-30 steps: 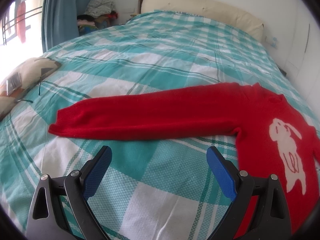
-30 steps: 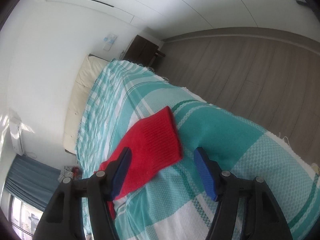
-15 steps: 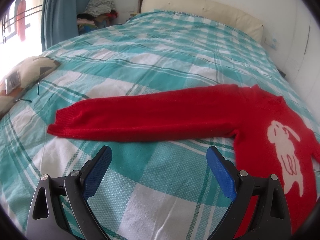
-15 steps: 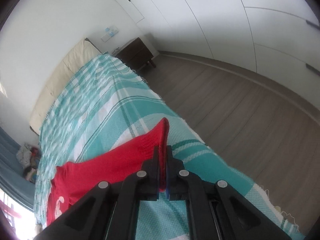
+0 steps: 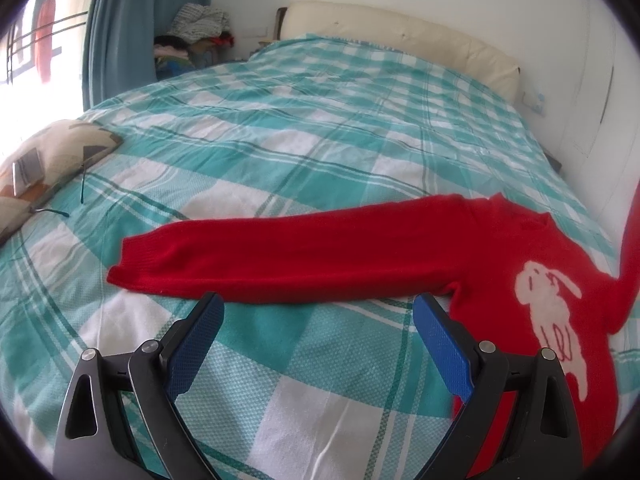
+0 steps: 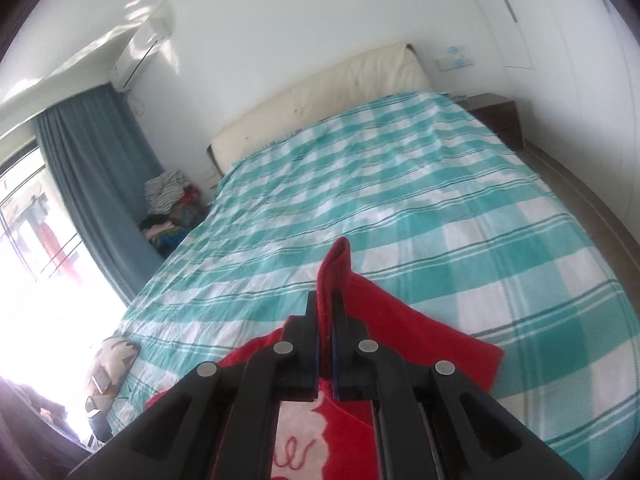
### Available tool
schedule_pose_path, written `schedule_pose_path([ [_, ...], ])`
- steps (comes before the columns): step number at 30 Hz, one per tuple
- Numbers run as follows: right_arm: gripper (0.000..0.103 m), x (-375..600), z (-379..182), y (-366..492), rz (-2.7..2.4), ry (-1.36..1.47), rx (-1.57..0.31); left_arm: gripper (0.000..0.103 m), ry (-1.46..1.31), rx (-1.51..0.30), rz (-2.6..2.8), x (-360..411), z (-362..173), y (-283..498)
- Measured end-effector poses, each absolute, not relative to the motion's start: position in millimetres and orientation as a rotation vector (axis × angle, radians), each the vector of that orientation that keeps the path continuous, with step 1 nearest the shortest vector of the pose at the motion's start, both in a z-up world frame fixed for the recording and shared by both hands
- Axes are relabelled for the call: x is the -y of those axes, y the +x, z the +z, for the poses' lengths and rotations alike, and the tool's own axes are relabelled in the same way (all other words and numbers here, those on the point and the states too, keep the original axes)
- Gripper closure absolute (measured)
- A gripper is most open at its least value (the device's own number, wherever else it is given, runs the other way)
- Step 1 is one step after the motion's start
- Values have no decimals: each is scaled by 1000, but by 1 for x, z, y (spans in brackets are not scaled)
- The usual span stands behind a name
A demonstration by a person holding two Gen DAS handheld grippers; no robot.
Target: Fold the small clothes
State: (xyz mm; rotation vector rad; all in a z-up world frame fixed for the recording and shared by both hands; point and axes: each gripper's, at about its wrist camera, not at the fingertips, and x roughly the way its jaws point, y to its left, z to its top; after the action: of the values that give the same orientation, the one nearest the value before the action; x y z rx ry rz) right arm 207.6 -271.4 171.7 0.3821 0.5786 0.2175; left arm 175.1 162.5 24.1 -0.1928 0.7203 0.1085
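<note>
A small red sweater with a white rabbit lies on the bed. Its left sleeve lies stretched out flat to the left. My left gripper is open and empty, just in front of that sleeve. My right gripper is shut on the cuff of the right sleeve and holds it lifted over the sweater body. In the left wrist view the raised sleeve shows at the right edge.
The bed has a teal and white checked cover and a cream headboard. A patterned cushion lies at the left edge. A pile of clothes sits by the blue curtain. A dark nightstand stands on the right.
My right gripper closed on the right sleeve's cuff, lifted it and swung it in over the sweater body. My left gripper has come slightly closer to the left sleeve and stays open.
</note>
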Motion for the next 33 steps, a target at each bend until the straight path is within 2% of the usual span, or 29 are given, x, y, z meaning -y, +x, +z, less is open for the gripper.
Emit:
schedule_pose_path([
  [4, 99, 185, 135, 252, 319, 285, -686, 7, -224, -729, 119, -170, 22, 177],
  [7, 96, 145, 84, 280, 425, 304, -833, 7, -223, -746, 122, -171, 19, 180],
  [8, 81, 137, 66, 287, 463, 337, -879, 7, -223, -748, 124, -171, 18, 181],
  [9, 57, 132, 52, 290, 498, 376, -910, 7, -225, -749, 126, -172, 18, 181],
  [10, 49, 128, 43, 288, 528, 416, -917, 7, -229, -750, 126, -173, 19, 181],
  [11, 48, 128, 38, 285, 543, 443, -911, 7, -234, -749, 127, -174, 19, 182],
  [17, 46, 160, 38, 251, 464, 382, -873, 7, -259, -764, 109, -174, 17, 184],
  [25, 40, 266, 15, 139, 137, 116, -787, 7, -232, -823, 68, -161, 5, 187],
  [33, 37, 372, -25, 50, -196, 164, -743, 7, -184, -884, 67, -147, -13, 191],
])
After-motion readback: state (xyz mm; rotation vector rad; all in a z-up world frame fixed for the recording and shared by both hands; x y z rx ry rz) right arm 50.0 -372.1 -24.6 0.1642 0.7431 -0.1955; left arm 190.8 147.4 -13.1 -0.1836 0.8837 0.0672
